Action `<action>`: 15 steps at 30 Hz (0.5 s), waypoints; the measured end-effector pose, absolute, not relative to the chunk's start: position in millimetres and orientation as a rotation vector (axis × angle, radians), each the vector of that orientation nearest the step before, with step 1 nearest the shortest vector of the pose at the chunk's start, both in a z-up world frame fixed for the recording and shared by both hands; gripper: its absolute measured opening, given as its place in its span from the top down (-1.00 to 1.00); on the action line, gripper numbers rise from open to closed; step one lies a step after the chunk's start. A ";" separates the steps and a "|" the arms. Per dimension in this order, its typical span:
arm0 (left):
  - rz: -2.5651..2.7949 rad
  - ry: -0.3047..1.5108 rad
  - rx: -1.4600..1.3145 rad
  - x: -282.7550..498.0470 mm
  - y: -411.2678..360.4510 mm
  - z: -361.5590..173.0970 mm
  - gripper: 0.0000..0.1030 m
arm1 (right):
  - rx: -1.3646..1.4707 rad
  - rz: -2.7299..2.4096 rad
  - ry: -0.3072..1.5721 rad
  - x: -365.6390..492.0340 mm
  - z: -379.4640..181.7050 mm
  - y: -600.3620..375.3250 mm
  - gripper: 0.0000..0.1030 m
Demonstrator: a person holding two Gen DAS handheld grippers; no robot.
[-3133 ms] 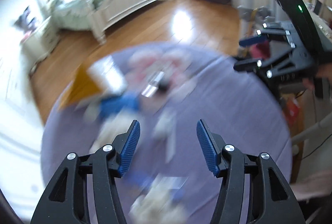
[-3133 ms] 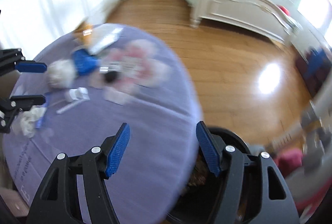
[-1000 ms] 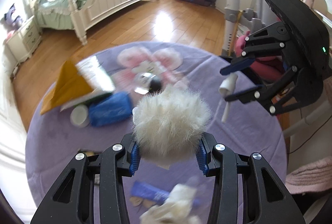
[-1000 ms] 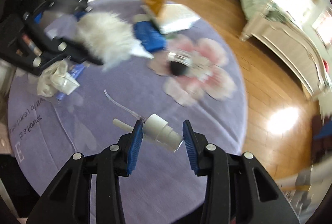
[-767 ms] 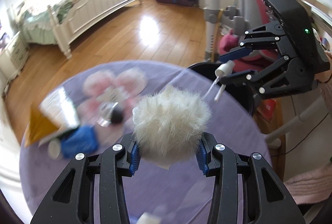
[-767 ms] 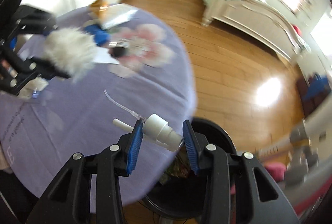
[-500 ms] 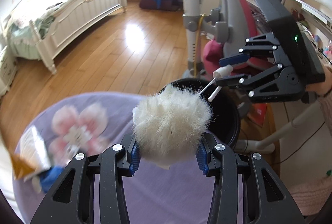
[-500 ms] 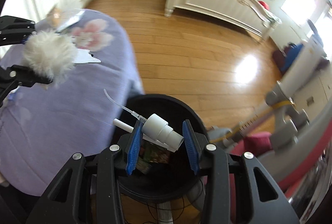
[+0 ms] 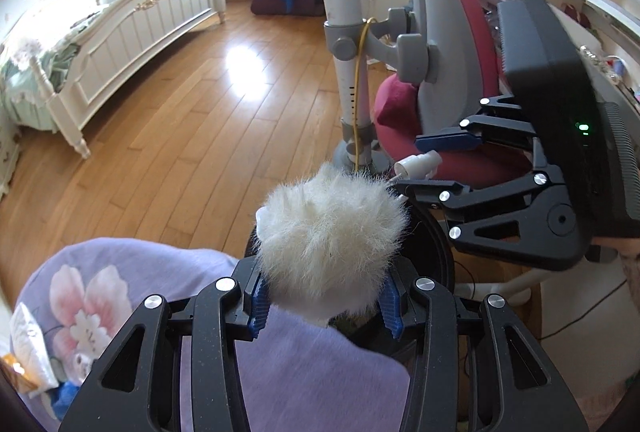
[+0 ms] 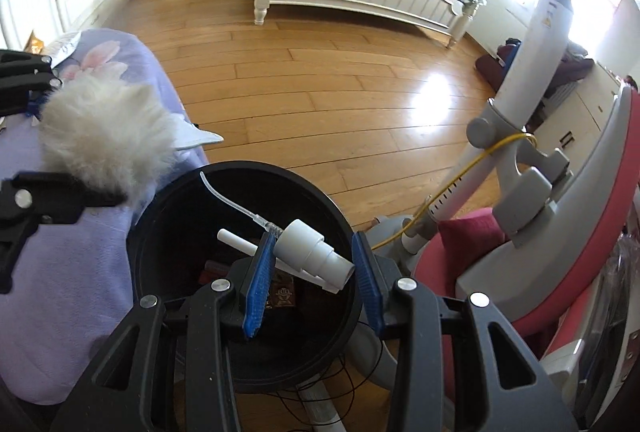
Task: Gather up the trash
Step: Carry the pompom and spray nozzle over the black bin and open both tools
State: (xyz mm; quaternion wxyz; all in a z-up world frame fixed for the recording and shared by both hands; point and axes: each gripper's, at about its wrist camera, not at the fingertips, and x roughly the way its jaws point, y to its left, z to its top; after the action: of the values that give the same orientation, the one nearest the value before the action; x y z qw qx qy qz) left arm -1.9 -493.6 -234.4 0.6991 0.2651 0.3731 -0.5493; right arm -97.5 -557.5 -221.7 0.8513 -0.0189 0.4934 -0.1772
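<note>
The right gripper [image 10: 312, 268] pinches a white pump head [image 10: 314, 256] between its blue pads, holding it right over the open black bin [image 10: 168, 192], the thin tube curving out above the wrappers inside. The left gripper [image 9: 324, 306] squeezes a white fluffy ball [image 9: 330, 236] at the edge of the purple table [image 9: 312, 372], just beside the bin's rim. Both grippers sit close together by the red chair [image 10: 520, 272] on the wooden floor [image 10: 320, 92].
</note>
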 end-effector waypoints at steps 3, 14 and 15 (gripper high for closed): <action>-1.216 0.847 0.594 -0.8 -500.6 -239.9 0.14 | -0.023 -0.382 1.035 -97.0 -223.5 -561.4 0.24; -1.188 0.882 0.579 10.2 -504.5 -249.7 -0.06 | -0.011 -0.395 1.060 -92.4 -230.3 -565.3 0.20; -1.181 0.882 0.579 10.9 -503.9 -249.8 -0.14 | -0.004 -0.383 1.069 -92.1 -231.0 -564.9 0.20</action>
State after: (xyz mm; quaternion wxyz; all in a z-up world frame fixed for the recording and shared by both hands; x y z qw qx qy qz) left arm 10.9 -503.9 -249.8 0.7024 0.2603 0.3963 -0.5308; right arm -92.1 -564.9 -231.0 0.8431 -0.0020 0.5061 -0.1816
